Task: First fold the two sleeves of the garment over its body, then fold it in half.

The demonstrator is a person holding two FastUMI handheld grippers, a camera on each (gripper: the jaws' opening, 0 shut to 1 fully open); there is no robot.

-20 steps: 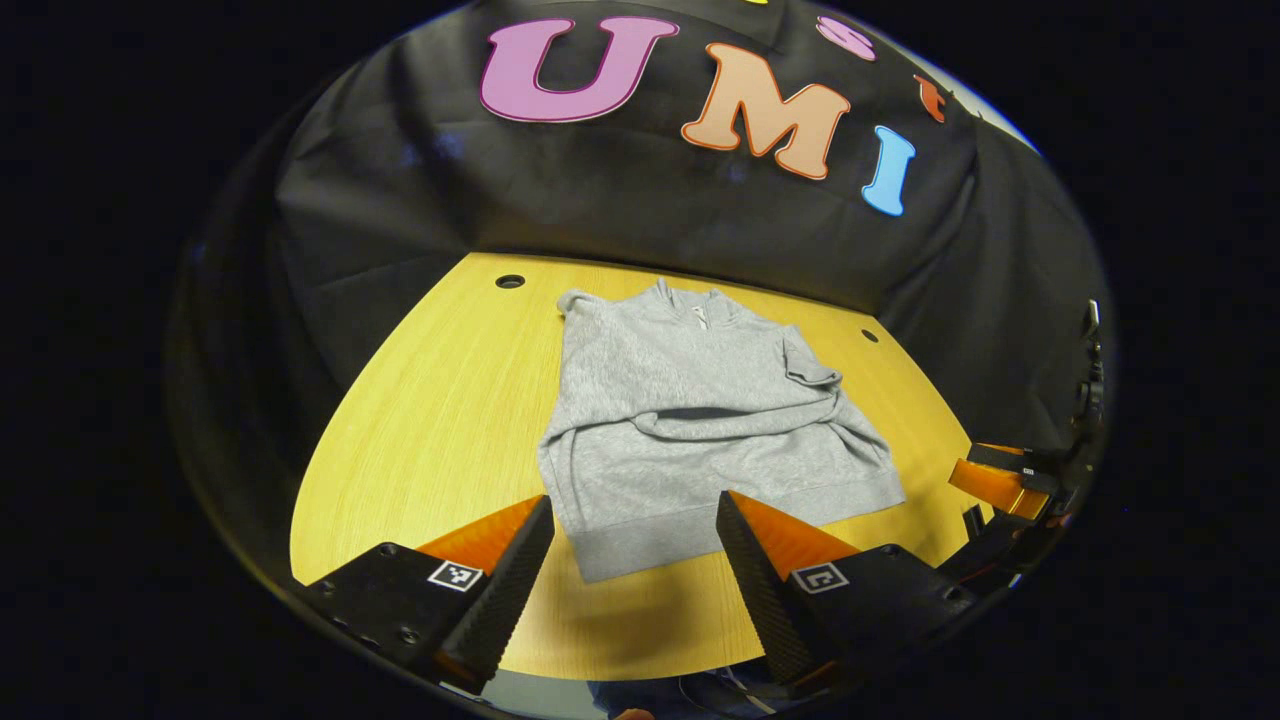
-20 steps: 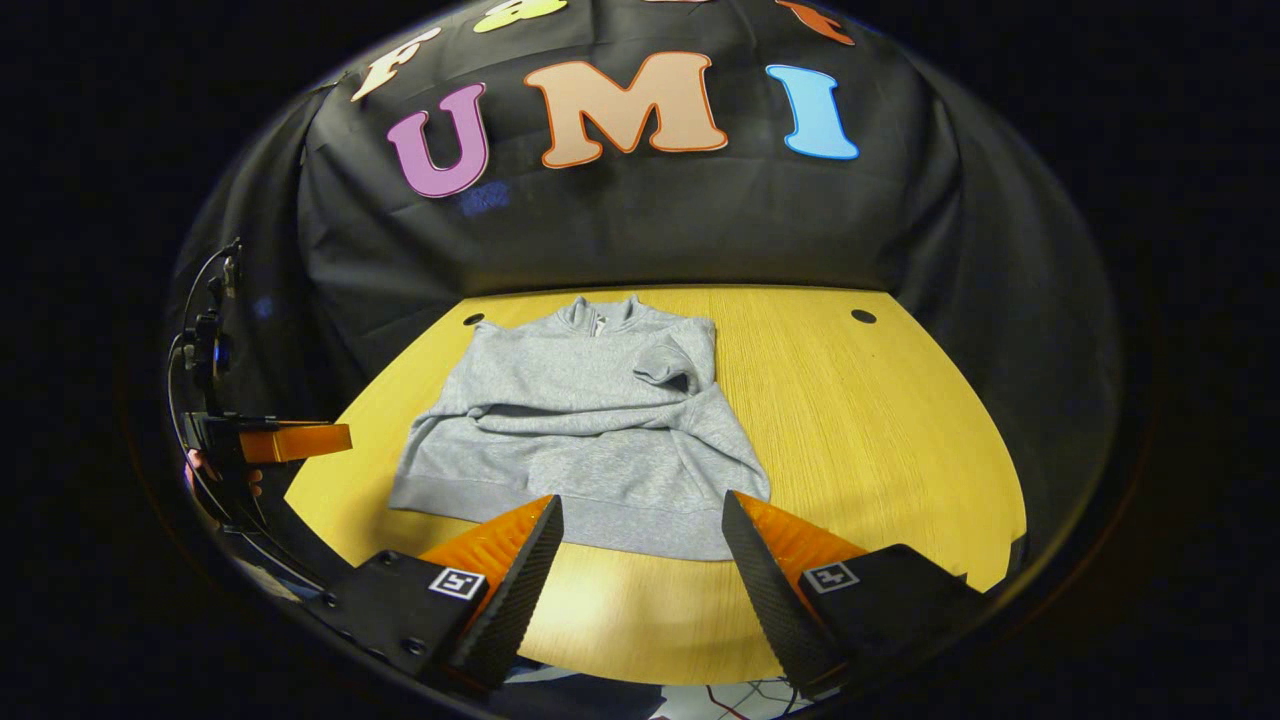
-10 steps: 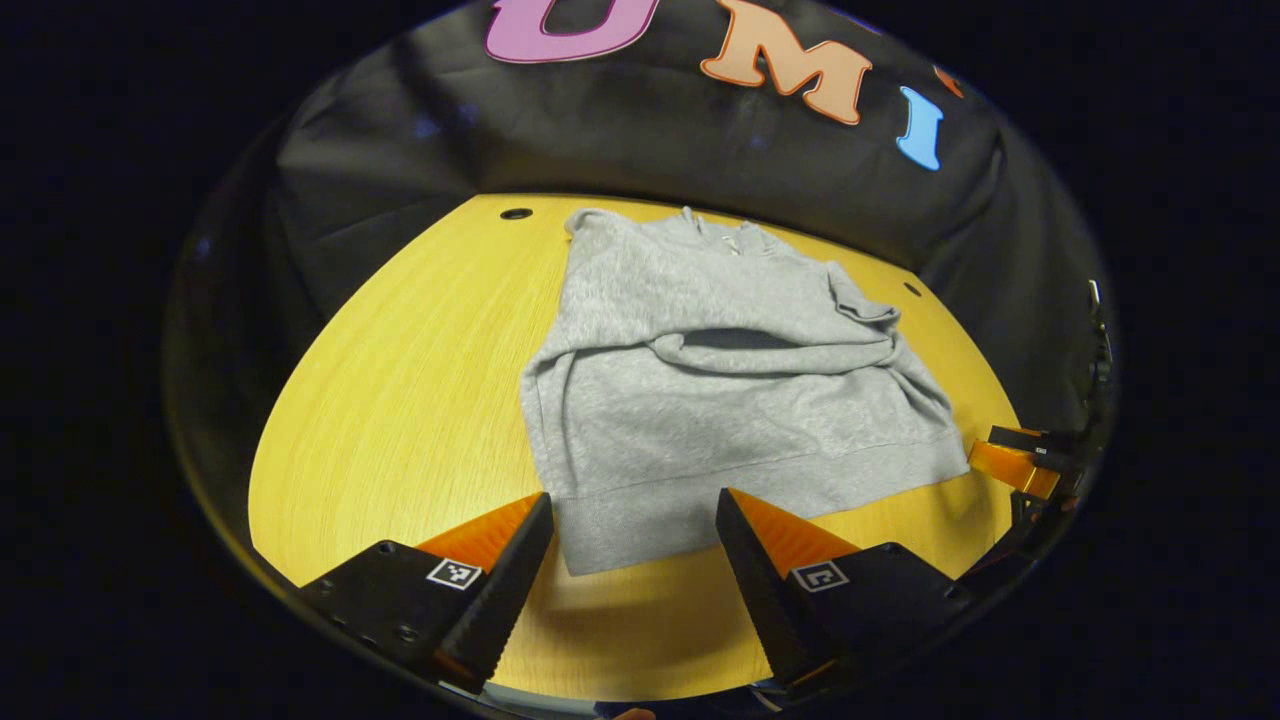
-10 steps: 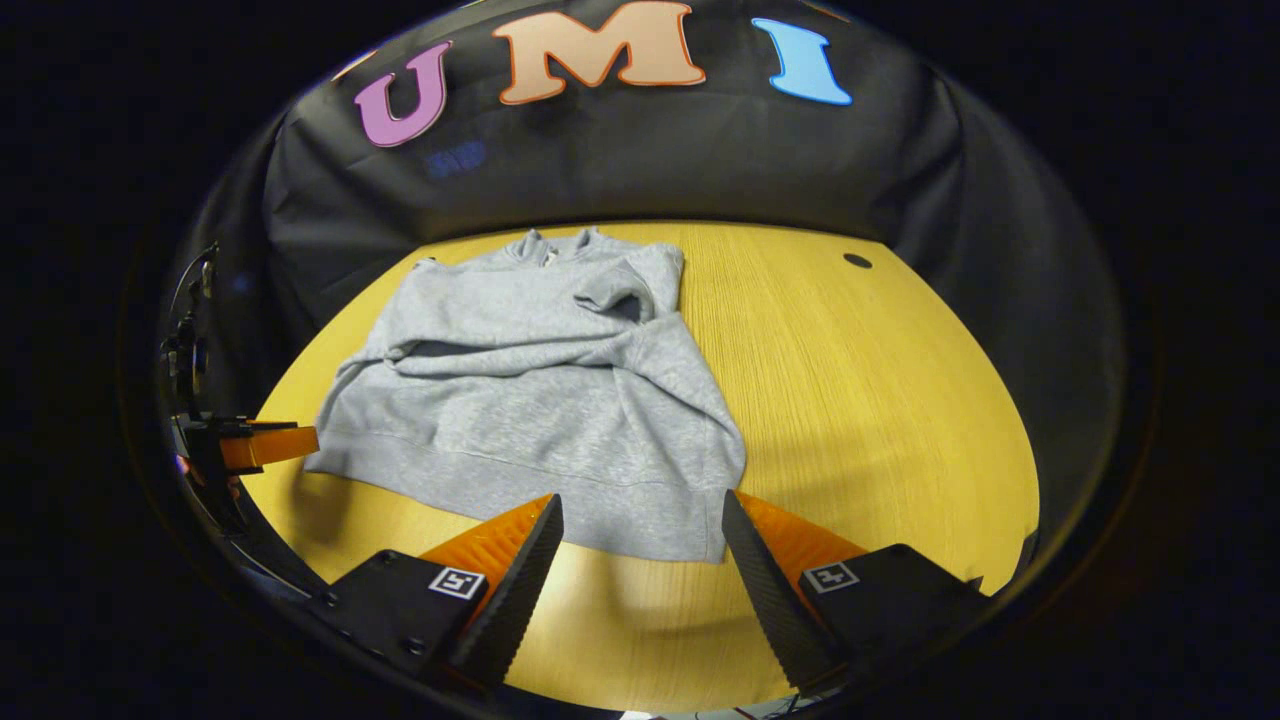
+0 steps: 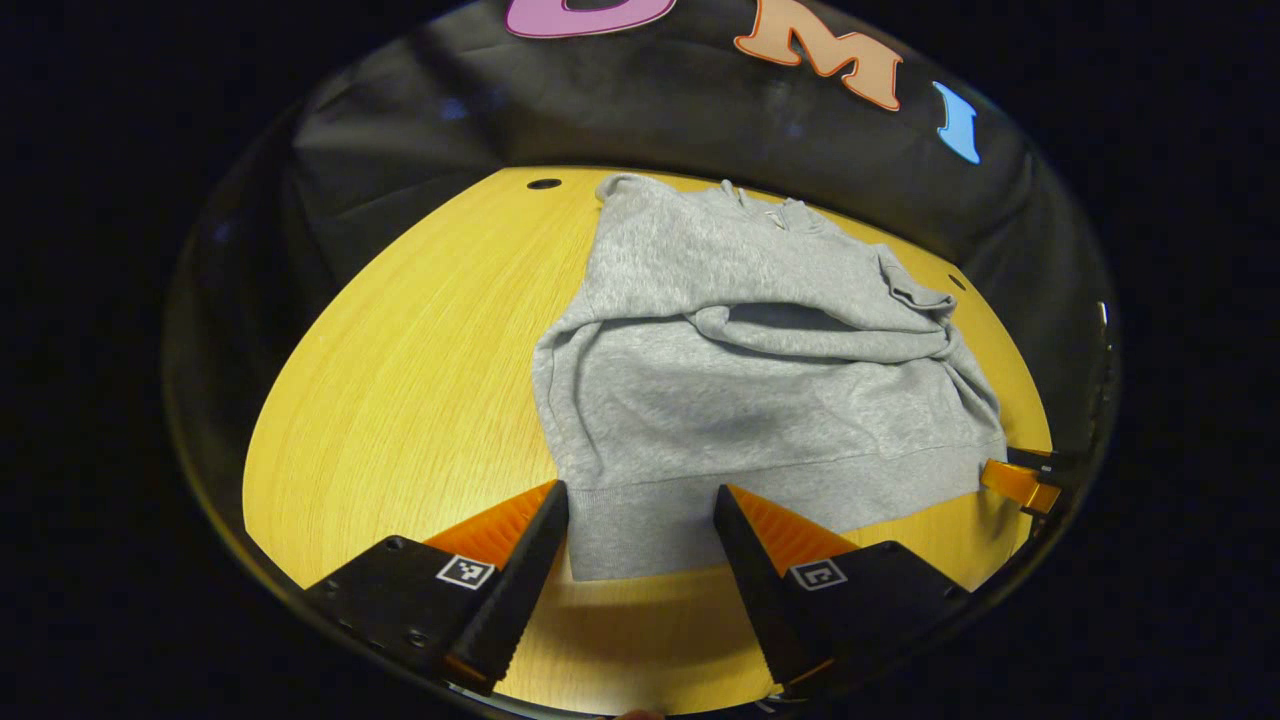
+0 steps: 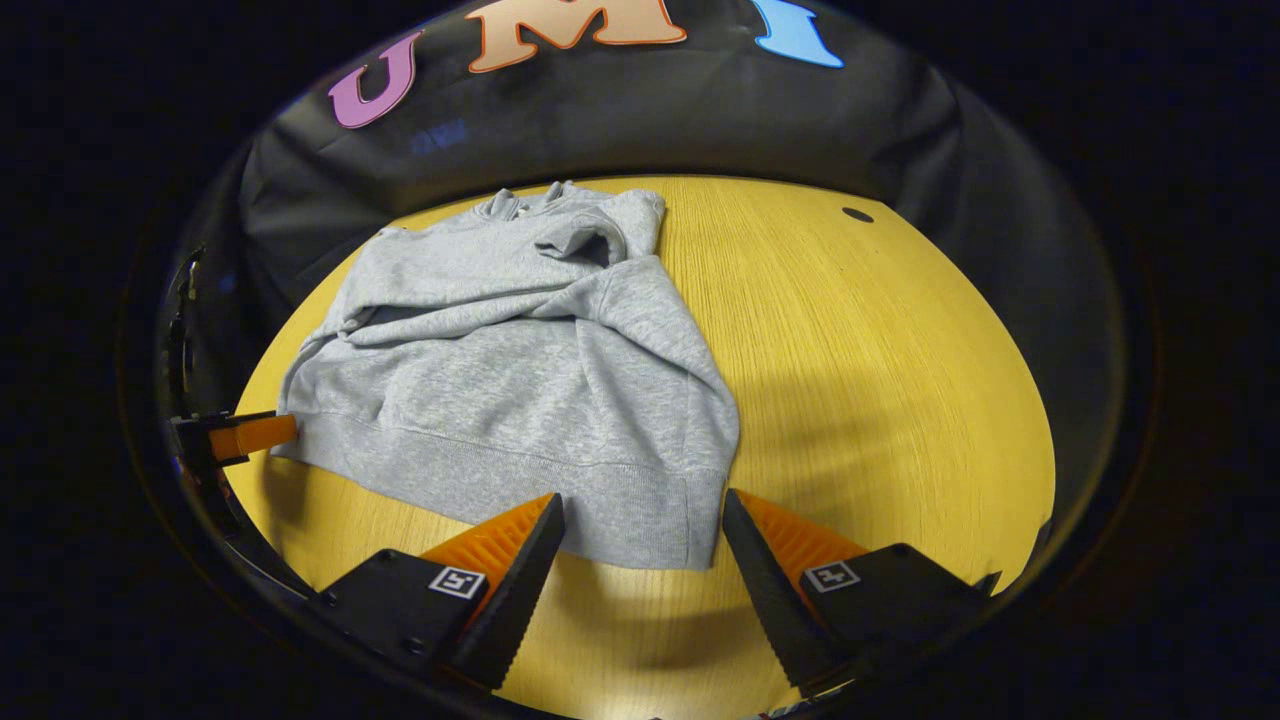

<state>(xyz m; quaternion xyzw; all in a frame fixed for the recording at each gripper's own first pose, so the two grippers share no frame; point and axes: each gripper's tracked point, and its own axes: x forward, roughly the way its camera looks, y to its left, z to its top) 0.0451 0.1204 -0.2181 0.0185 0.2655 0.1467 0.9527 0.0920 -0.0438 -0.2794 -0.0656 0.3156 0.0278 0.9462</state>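
1. Light falls from above onto the yellow desk, which is bright in both views; the booth's cloth wall stays dim.
2. Soft shadows lie on the desk under the fingers and beside the grey garment.
3. A pale glare patch sits on the desk near the hem.
4. Fisheye bending curves the desk's edges strongly.
5. Focus is sharp; no motion blur.

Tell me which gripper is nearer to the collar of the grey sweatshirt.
Neither is clearly nearer. The left gripper and the right gripper are both open at the hem corners of the grey sweatshirt, and the collar lies at the far end.
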